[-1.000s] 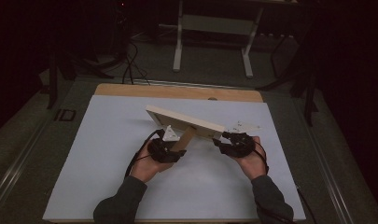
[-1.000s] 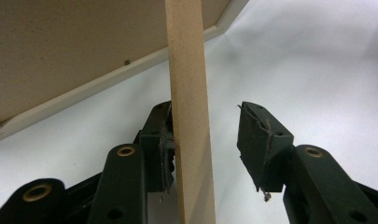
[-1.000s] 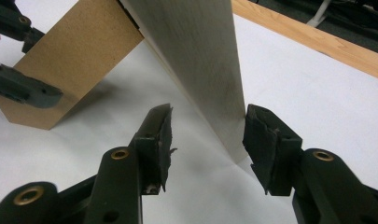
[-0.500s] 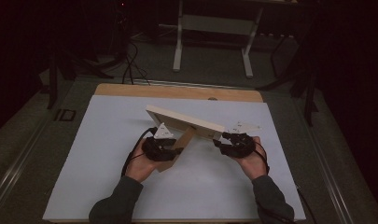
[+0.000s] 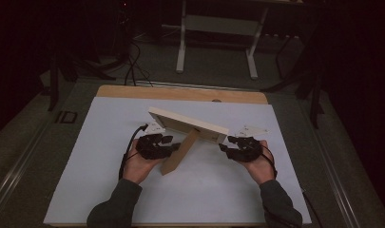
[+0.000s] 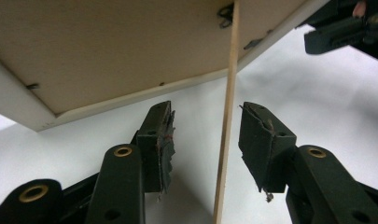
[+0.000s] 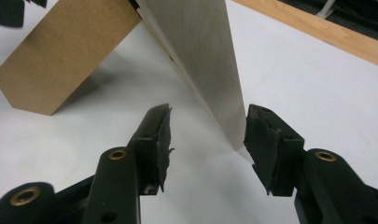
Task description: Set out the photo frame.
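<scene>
A pale wooden picture frame (image 5: 187,124) stands tilted on the white sheet (image 5: 109,190), propped by its brown back stand (image 5: 178,154). My left gripper (image 5: 173,142) is at the stand. In the left gripper view the thin stand (image 6: 226,140) runs edge-on between the left gripper (image 6: 207,135)'s jaws with a gap on each side; they have just been closing a little. The frame's back (image 6: 130,46) hangs above them. My right gripper (image 5: 223,148) is at the frame's right end. There the frame's corner (image 7: 205,60) dips between the right gripper (image 7: 207,135)'s open jaws, close to the right pad (image 7: 266,140).
The white sheet covers a wooden table, whose bare strip (image 5: 180,92) shows along the far edge. Beyond it are a dark floor, white metal legs (image 5: 181,47) and cables (image 5: 130,66). The other gripper (image 6: 340,32) shows at the top right of the left gripper view.
The left hand has shifted a little to the left. The back stand has swung further out from the frame toward me. The right hand has stayed put.
</scene>
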Available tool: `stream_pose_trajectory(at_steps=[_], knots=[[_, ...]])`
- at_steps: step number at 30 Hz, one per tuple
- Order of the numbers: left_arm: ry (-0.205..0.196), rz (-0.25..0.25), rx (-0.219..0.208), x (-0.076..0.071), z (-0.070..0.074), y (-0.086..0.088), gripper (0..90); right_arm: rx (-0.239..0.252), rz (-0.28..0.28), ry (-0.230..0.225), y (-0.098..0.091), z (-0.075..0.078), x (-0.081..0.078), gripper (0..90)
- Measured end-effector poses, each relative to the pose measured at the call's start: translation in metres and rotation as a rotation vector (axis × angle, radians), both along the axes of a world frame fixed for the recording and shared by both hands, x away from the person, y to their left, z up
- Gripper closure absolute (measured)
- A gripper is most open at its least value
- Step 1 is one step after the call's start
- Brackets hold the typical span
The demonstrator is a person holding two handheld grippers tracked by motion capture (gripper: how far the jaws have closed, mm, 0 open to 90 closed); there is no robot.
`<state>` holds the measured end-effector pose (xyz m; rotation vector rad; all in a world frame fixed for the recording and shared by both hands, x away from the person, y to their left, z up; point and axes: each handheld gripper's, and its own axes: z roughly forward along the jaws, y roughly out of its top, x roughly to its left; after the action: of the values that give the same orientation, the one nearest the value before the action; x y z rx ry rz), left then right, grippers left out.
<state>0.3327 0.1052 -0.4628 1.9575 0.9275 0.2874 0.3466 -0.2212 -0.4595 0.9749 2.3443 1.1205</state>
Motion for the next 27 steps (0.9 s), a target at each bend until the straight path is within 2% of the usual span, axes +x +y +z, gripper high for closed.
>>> stream_pose_trajectory(at_steps=[3, 5, 8, 13, 17, 20, 22, 27], knots=[[0.0, 0.006, -0.004, 0.0, 0.001, 0.002, 56.6, 0.004, -0.001, 0.008, -0.001, -0.001, -0.001, 50.1], [-0.014, 0.03, -0.016, 0.001, 0.003, 0.009, 58.8, 0.016, 0.006, 0.022, -0.003, -0.002, -0.001, 53.3], [-0.034, 0.052, -0.047, 0.002, 0.007, 0.015, 63.1, 0.017, 0.01, 0.032, -0.006, -0.003, -0.001, 55.3], [-0.046, 0.084, -0.08, 0.005, 0.012, 0.023, 67.4, 0.02, 0.013, 0.044, -0.01, -0.004, -0.001, 59.5], [-0.058, 0.111, -0.062, 0.008, 0.016, 0.026, 68.8, 0.024, 0.016, 0.058, -0.015, -0.004, 0.0, 65.4], [-0.063, 0.128, -0.049, 0.01, 0.019, 0.026, 71.0, 0.022, 0.014, 0.057, -0.017, -0.004, 0.001, 73.2], [-0.063, 0.137, -0.046, 0.012, 0.021, 0.027, 72.7, 0.025, -0.002, 0.057, -0.019, -0.002, 0.002, 77.8], [-0.067, 0.163, -0.038, 0.015, 0.024, 0.025, 77.6, 0.051, -0.06, 0.022, -0.021, 0.005, 0.005, 88.5]])
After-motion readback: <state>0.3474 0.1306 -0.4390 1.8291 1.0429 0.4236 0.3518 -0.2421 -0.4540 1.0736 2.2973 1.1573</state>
